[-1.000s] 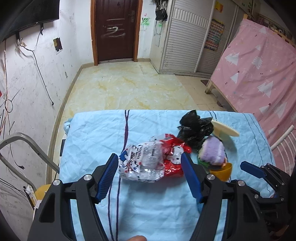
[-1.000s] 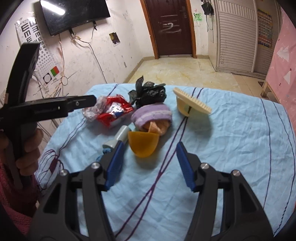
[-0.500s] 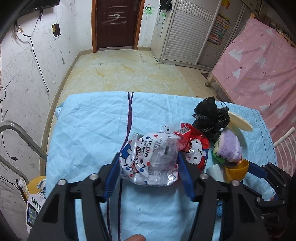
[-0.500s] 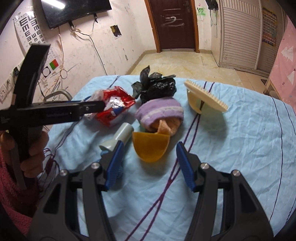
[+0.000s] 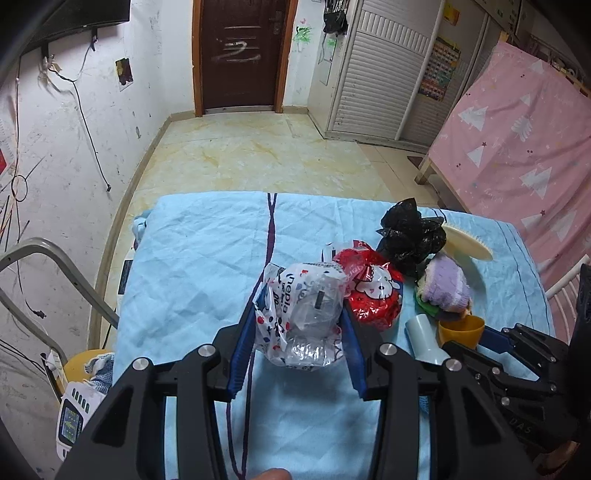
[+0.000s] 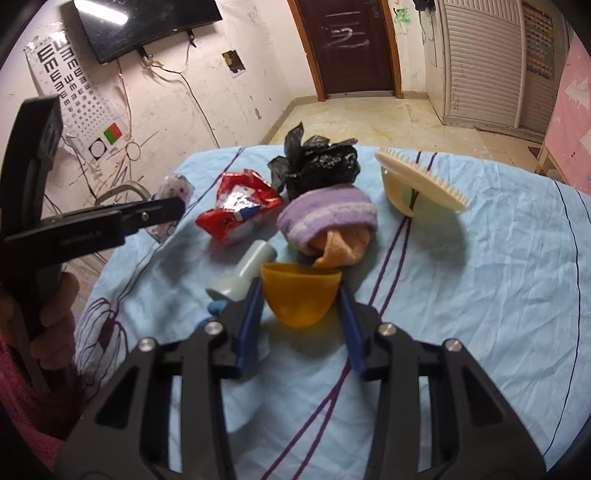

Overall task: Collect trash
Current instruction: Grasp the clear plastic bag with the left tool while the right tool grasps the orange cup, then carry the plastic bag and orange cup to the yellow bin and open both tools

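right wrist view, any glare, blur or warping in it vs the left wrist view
Right wrist view: the TV reflects a bright light strip, the red wrapper glints, the doorframe bows from fisheye warping, and the right tongs look slightly soft up close. Left wrist view: evenly lit, sharp on the clear plastic bag, corners vignetted black.

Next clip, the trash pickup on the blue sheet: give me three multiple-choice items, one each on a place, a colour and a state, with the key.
1. Where does the black crumpled bag lie?
A. beyond the purple towel
B. inside the orange cup
C. on the floor

2. What colour is the comb?
A. red
B. cream
C. green

3. How does the left gripper stand?
A. wide open over bare sheet
B. shut on the clear printed wrapper
C. shut on a cup

Key: 1 A, the bag sits behind the towel; 2 B, pale cream teeth and back; 3 B, both blue fingers press its sides.
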`<state>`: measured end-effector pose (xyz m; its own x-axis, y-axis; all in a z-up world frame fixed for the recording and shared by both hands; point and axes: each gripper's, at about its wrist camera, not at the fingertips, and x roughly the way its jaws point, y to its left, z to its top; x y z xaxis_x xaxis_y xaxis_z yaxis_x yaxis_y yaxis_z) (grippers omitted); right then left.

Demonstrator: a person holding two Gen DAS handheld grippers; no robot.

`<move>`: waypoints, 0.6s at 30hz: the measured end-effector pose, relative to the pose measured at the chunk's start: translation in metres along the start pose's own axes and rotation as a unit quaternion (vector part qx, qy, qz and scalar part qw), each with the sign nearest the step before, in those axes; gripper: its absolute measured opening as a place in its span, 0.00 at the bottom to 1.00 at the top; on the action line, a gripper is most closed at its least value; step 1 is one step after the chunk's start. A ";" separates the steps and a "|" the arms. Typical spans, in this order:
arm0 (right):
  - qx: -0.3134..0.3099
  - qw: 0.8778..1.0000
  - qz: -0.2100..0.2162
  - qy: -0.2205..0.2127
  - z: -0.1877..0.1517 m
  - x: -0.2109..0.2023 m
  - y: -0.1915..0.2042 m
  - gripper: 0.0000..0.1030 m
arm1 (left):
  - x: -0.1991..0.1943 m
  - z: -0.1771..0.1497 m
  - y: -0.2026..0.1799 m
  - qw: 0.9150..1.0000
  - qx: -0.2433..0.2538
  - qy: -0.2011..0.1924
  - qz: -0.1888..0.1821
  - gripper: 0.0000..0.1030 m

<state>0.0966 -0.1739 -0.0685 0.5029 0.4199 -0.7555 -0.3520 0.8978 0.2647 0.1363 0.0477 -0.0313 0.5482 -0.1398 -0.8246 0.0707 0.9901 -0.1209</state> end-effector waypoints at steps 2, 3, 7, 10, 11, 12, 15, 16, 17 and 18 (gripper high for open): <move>-0.003 1.000 0.004 -0.003 -0.004 -0.005 0.002 0.38 | -0.005 -0.001 -0.001 1.000 -0.001 -0.002 0.001 0.35; -0.003 1.000 0.004 -0.005 -0.005 -0.007 0.002 0.38 | -0.007 -0.001 0.000 1.000 -0.002 -0.004 0.002 0.35; -0.009 1.000 0.007 -0.014 -0.013 -0.021 0.005 0.38 | -0.017 -0.003 -0.004 1.000 0.000 -0.012 0.005 0.35; -0.010 1.000 0.010 -0.024 -0.018 -0.032 0.003 0.38 | -0.026 -0.005 -0.012 1.000 0.005 -0.020 0.007 0.35; -0.009 1.000 0.010 -0.027 -0.019 -0.037 0.002 0.38 | -0.029 -0.005 -0.015 1.000 0.007 -0.022 0.008 0.35; -0.009 0.999 0.009 -0.031 -0.021 -0.040 0.001 0.38 | -0.033 -0.005 -0.020 1.000 0.011 -0.025 0.009 0.35; -0.003 0.999 0.009 -0.045 -0.025 -0.054 -0.006 0.38 | -0.039 -0.006 -0.031 0.999 0.019 -0.030 0.011 0.35; -0.002 0.999 0.009 -0.048 -0.026 -0.058 -0.007 0.38 | -0.042 -0.006 -0.036 0.999 0.023 -0.031 0.012 0.35; 0.000 0.999 0.009 -0.052 -0.028 -0.062 -0.010 0.38 | -0.044 -0.007 -0.040 0.999 0.026 -0.033 0.013 0.35; 0.001 0.998 0.009 -0.056 -0.029 -0.065 -0.013 0.38 | -0.047 -0.008 -0.045 0.999 0.029 -0.036 0.014 0.35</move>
<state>0.0455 -0.2163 -0.0401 0.5813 0.4474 -0.6797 -0.3596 0.8905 0.2786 0.1007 0.0099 0.0080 0.6084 -0.1140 -0.7854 0.1018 0.9927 -0.0652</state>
